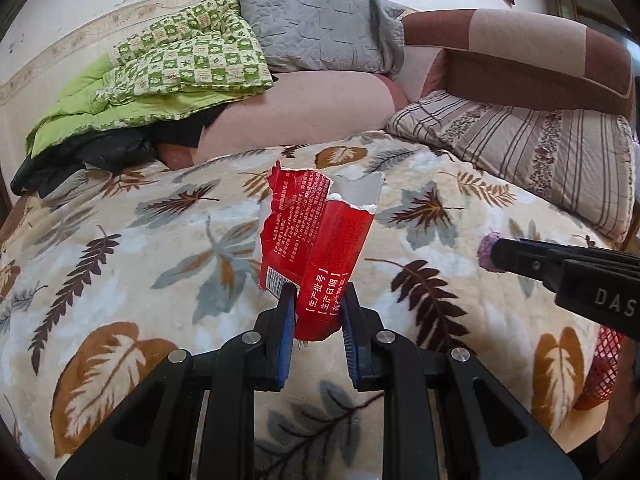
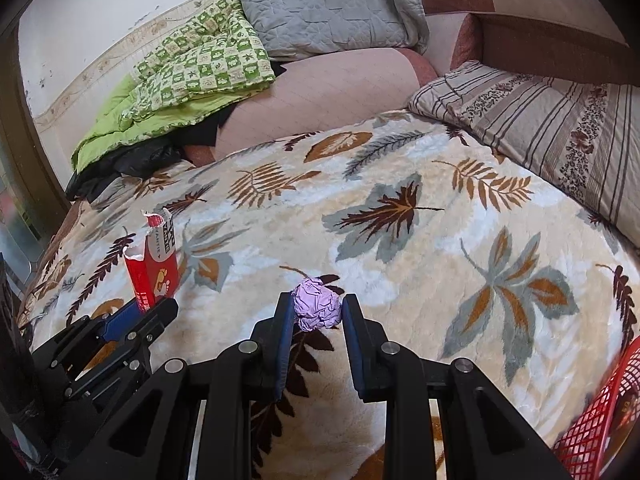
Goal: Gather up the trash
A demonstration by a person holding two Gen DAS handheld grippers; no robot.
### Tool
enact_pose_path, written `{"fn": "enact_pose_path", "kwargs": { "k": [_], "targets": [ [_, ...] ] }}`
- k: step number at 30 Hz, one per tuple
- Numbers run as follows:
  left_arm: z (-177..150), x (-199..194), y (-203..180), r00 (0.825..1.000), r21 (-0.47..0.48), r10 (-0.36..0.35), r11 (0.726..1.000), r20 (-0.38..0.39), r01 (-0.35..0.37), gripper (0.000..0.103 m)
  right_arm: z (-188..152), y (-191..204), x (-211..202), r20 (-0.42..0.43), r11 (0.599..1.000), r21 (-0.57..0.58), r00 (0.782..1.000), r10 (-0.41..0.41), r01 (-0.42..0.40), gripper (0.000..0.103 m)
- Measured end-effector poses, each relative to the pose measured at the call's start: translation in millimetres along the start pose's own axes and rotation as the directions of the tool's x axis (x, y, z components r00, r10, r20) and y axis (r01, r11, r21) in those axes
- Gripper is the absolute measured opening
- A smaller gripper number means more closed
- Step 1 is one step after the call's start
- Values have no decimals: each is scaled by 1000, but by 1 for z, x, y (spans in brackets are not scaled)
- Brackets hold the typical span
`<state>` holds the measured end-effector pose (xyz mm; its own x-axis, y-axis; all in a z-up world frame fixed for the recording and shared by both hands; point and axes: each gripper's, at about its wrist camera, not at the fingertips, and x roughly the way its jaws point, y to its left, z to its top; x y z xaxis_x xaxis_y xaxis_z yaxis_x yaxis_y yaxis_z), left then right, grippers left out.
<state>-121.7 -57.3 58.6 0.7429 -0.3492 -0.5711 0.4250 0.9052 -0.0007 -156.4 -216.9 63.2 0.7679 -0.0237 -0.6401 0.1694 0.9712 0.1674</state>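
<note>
Left hand-held gripper [image 1: 318, 300] clamps the torn red carton [image 1: 316, 248]; right hand-held gripper [image 2: 318, 310] pinches the crumpled purple paper [image 2: 318, 308]. Carry both steadily to the red mesh basket [image 2: 592, 424] before releasing.

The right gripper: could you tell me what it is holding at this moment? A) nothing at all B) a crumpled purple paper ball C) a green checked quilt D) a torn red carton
B: in the right wrist view, the right gripper has its blue pads closed on the crumpled purple paper ball, while the torn red carton sits in the left gripper.
</note>
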Motion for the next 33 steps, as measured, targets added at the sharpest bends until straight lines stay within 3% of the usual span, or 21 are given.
{"fn": "enact_pose_path", "kwargs": {
  "k": [33],
  "targets": [
    [1, 2, -1, 1000, 28, -15, 1000, 8, 15, 21, -1, 6, 3, -5, 1000, -23, 1000, -10, 10, 26]
  ]
}}
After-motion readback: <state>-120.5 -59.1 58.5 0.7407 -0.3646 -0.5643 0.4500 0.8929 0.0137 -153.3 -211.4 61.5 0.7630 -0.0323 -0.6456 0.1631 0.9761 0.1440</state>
